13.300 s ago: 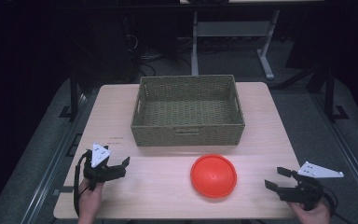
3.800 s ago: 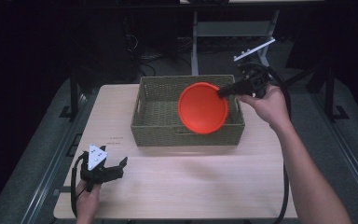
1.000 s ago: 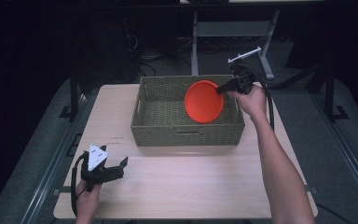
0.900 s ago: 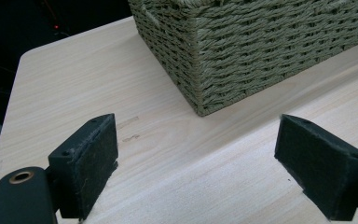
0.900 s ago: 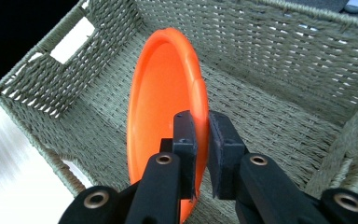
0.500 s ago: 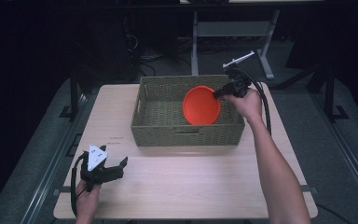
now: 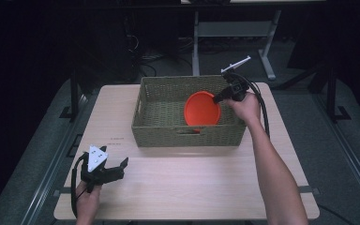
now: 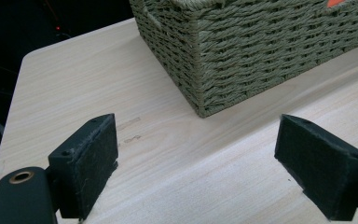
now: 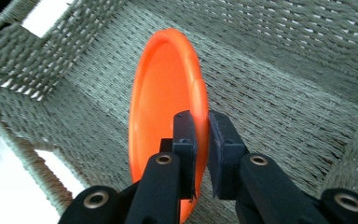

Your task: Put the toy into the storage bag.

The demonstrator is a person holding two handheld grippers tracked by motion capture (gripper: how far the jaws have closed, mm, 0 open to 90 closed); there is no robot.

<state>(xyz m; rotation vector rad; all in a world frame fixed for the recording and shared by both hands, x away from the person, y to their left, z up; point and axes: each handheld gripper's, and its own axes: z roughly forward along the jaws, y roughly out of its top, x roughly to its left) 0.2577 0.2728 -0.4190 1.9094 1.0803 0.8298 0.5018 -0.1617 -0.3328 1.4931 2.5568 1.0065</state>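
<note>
Plate: our orange plate (image 7: 202, 109) sits right of centre in the high view, held on edge, its lower part now below the basket's rim and peeking through the front handle slot.
Right gripper: the right gripper (image 9: 200, 128) has its jaws pressed together on the plate's rim, one pad on each face, and we see the woven floor behind it.
What changed: a second ago the plate stood higher above the basket (image 7: 187, 136); now we have brought it down inside, near the right end.
Left gripper: the left gripper (image 7: 112, 169) waits at the lower left of the frame, jaws spread wide over bare table (image 7: 192, 187), holding nothing, in the same spot as before.
Meaning: we judge the carry is nearly over; the plate looks close to the bottom but we cannot tell whether it touches.
Next call: we'd expect to tip it flat or let it settle, then let go.
Risk: released on edge, it could roll or lean on the wall.
</note>
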